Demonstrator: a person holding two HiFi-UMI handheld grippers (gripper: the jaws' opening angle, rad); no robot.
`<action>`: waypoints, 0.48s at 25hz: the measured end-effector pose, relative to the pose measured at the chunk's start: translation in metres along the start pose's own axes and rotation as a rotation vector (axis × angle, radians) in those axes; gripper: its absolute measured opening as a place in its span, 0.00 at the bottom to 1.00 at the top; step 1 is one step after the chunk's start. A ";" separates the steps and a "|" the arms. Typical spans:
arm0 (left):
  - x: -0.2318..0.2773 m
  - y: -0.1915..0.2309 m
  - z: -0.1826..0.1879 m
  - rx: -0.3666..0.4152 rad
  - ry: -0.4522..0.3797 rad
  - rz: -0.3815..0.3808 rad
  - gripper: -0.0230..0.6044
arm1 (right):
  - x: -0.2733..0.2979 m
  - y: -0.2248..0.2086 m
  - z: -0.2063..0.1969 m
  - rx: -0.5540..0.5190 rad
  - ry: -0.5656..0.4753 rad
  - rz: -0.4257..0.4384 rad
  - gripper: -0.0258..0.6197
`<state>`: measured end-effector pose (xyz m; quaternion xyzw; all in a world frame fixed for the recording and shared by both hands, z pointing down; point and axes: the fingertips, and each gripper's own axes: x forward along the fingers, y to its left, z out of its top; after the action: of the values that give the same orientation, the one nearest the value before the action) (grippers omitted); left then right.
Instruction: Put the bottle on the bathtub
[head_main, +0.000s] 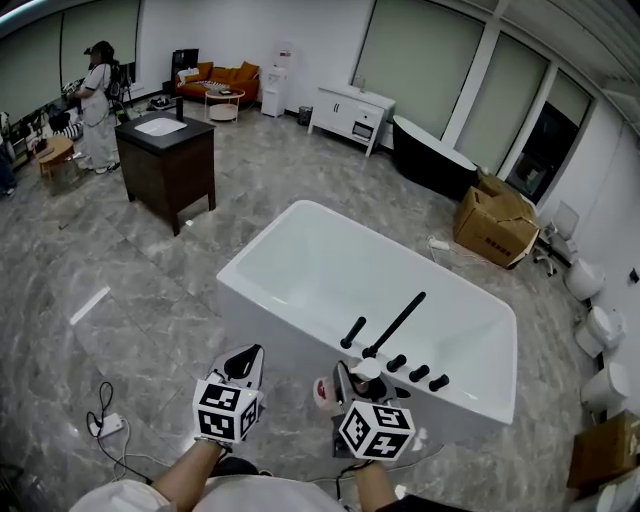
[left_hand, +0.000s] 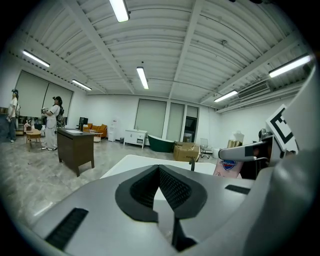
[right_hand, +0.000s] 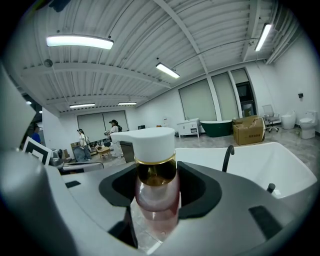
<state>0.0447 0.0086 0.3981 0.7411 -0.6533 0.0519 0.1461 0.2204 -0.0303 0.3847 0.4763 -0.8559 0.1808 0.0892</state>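
Observation:
A bottle (right_hand: 155, 192) of pink liquid, with a gold collar and a white pump cap, stands upright between the jaws of my right gripper (right_hand: 155, 187), which is shut on it. In the head view the right gripper (head_main: 347, 378) holds the bottle (head_main: 324, 394) just in front of the white bathtub's (head_main: 300, 212) near rim, close to the black faucet (head_main: 396, 323). To its left my left gripper (head_main: 244, 362) is shut and holds nothing. In the left gripper view the left gripper's (left_hand: 159, 171) pads meet at the tips, and the bottle (left_hand: 226, 168) shows at the right.
Black knobs (head_main: 418, 374) line the tub's near rim. A dark vanity with a sink (head_main: 167, 152) stands at the back left, with a person (head_main: 98, 105) beyond it. A cardboard box (head_main: 495, 225) and a black tub (head_main: 432, 158) are behind. A cable and power strip (head_main: 108, 425) lie on the floor at left.

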 end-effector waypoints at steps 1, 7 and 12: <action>0.000 0.000 -0.002 0.004 0.006 -0.001 0.04 | 0.000 -0.001 -0.001 0.004 0.001 -0.001 0.40; -0.005 -0.003 -0.008 0.007 0.026 -0.001 0.04 | -0.004 0.000 -0.007 0.012 0.017 0.004 0.40; 0.002 0.000 -0.013 -0.005 0.028 -0.001 0.04 | 0.000 -0.003 -0.014 0.016 0.033 -0.001 0.39</action>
<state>0.0462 0.0108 0.4109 0.7401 -0.6510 0.0605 0.1571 0.2226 -0.0263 0.3980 0.4745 -0.8525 0.1955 0.0997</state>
